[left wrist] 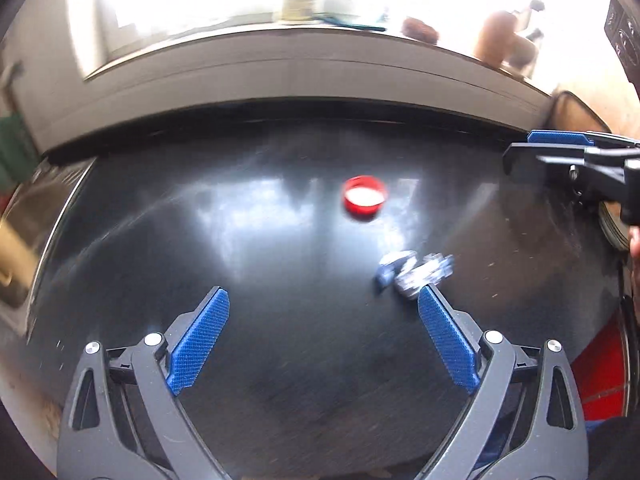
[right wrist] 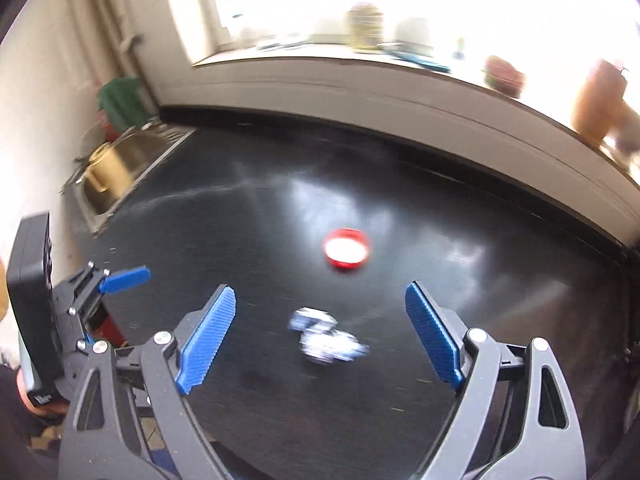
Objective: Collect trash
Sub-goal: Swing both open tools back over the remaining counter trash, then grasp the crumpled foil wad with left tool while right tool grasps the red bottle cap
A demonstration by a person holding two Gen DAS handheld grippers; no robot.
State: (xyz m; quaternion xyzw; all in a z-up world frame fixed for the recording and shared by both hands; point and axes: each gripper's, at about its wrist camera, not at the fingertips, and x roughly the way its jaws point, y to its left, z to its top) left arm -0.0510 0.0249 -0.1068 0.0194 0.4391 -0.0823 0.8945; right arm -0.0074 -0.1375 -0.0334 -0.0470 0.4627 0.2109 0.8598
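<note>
A red bottle cap (left wrist: 364, 199) lies open side up on the black counter (left wrist: 256, 240). A crumpled silver-and-blue wrapper (left wrist: 416, 272) lies nearer, just beyond my left gripper's right fingertip. My left gripper (left wrist: 324, 300) is open and empty above the counter. In the right wrist view my right gripper (right wrist: 320, 300) is open and empty, with the wrapper (right wrist: 326, 340) between its fingers and the cap (right wrist: 346, 248) farther ahead. The right gripper (left wrist: 532, 152) also shows at the right edge of the left wrist view. The left gripper (right wrist: 124, 278) shows at the left of the right wrist view.
A steel sink (right wrist: 120, 168) holding a brass-coloured pot is set into the counter's left end. A grey backsplash (left wrist: 280, 80) and a window sill with a bottle (right wrist: 364, 28) and jars run behind. A red object (left wrist: 600, 372) sits at the counter's right front edge.
</note>
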